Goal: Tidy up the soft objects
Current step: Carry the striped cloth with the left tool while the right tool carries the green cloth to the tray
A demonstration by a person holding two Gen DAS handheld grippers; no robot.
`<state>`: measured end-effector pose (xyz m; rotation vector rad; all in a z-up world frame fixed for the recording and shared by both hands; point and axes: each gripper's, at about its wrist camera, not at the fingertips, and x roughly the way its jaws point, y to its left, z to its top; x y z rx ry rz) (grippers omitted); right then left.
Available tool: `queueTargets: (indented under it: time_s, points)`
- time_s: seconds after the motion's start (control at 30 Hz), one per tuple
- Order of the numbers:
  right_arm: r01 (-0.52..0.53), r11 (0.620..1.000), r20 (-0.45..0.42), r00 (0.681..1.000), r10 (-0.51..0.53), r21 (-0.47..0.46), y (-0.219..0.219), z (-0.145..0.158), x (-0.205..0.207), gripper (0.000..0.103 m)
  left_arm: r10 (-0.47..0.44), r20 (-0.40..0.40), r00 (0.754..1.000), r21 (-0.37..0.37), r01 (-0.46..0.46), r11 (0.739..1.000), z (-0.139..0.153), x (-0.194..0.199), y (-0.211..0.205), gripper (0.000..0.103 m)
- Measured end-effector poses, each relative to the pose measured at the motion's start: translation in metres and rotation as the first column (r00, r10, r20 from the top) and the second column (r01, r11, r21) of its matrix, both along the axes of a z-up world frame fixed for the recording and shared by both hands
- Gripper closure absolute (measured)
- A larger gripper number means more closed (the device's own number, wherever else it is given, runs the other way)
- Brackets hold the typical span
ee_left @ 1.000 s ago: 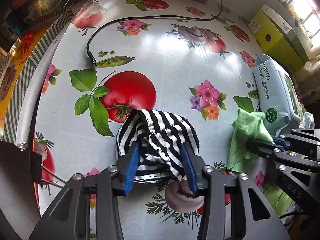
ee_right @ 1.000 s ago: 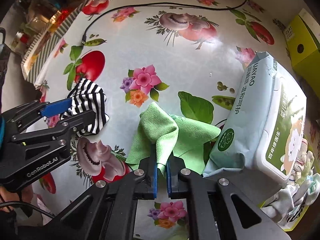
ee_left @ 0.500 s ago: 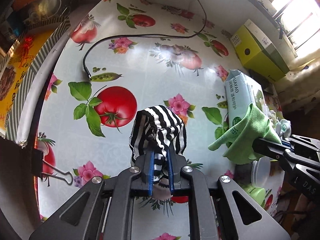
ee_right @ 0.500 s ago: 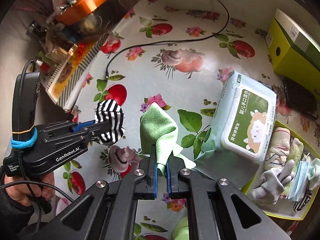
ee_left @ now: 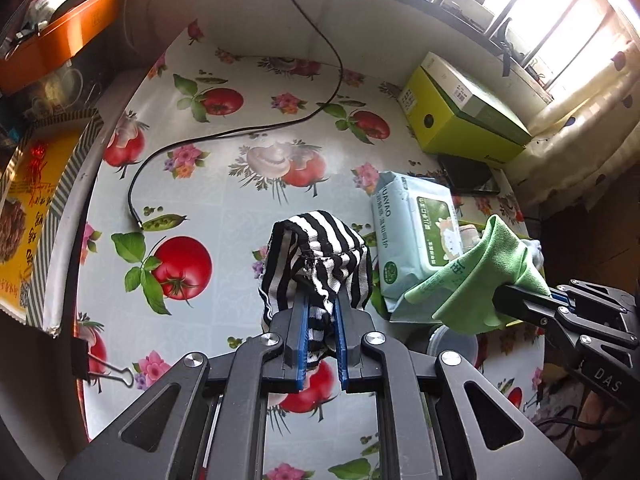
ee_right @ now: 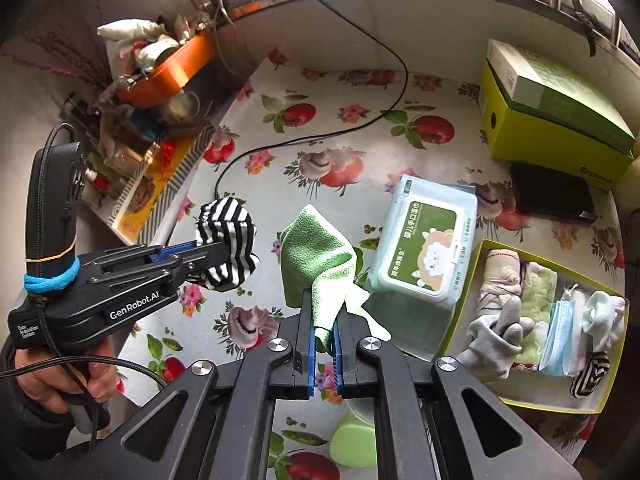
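1. "GenRobot.AI" stands in white on the side of the left gripper (ee_right: pixel 208 258), at about nine o'clock in the right wrist view.
2. "DAS" shows on the right gripper's (ee_left: pixel 500 300) body, near four o'clock in the left wrist view.
3. The wipes pack (ee_right: pixel 426 248) bears Chinese print, too small to read surely.

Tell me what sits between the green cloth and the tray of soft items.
The wet wipes pack lies between green cloth and tray, seen in the right wrist view.

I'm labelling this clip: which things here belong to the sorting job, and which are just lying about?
Job: striped sock in left gripper; green cloth in right gripper; box of soft items.
Lying about: wipes pack, black cable, green carton.
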<state>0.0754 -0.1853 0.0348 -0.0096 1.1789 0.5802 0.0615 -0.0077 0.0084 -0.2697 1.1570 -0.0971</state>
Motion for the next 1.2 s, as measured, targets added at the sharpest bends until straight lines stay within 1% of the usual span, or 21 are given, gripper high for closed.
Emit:
queueTargets:
  time_s: [0.3, 0.6, 1.2]
  points:
    - [0.081, 0.997, 0.014, 0.997, -0.081, 0.015, -0.038, 0.009, -0.003, 0.096, -0.073, 0.012, 0.997, 0.007, 0.073, 0.997, 0.011, 0.007, -0.033, 0.092]
    - [0.15, 0.988, 0.014, 0.989, -0.15, 0.028, -0.07, 0.011, -0.006, 0.096, -0.133, 0.013, 0.991, 0.019, 0.133, 0.991, 0.015, 0.017, -0.063, 0.092]
    - [0.276, 0.96, 0.008, 0.961, -0.276, 0.038, -0.128, 0.007, -0.011, 0.096, -0.249, 0.011, 0.968, 0.031, 0.249, 0.968, 0.019, 0.033, -0.12, 0.091]
